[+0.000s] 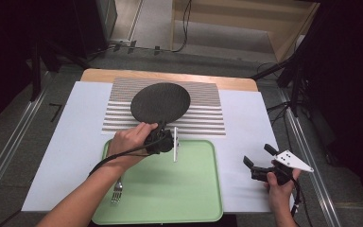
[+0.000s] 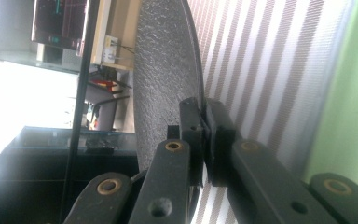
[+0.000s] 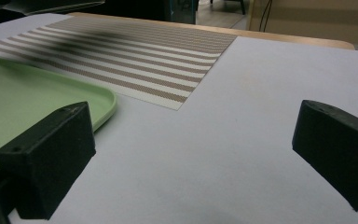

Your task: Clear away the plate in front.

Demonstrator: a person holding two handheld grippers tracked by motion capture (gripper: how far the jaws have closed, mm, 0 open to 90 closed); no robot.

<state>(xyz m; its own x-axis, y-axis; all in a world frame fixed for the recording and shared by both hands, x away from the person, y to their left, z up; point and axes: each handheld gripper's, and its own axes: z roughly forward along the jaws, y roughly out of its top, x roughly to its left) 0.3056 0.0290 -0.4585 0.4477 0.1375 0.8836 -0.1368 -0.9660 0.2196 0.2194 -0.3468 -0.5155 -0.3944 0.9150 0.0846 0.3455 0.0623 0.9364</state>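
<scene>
At the near edge of the desk [image 1: 246, 118], a fork [image 1: 116, 190] lies on the green tray [image 1: 189, 189], its tines toward the person. To the right, the right claw [image 1: 259, 160] hangs above bare white desk, jaws wide apart and holding nothing. Farther in, at the tray's far rim, the left claw [image 1: 161, 128] is pinched tight on the near rim of a dark, textured round plate [image 1: 160, 101]; a knife [image 1: 175, 143] lies just beside it, lengthwise away from the person. The plate rests over the striped placemat [image 1: 203, 113] beyond the tray. Being round, it has no long axis; its face looks upward, and the left gripper view shows its rim [image 2: 193, 70] seized edge-on. It looks rigid and likely breakable, its rough surface offering fair grip. A hold at one edge point leaves the far side unsupported, so it should probably be carried level and low.
</scene>
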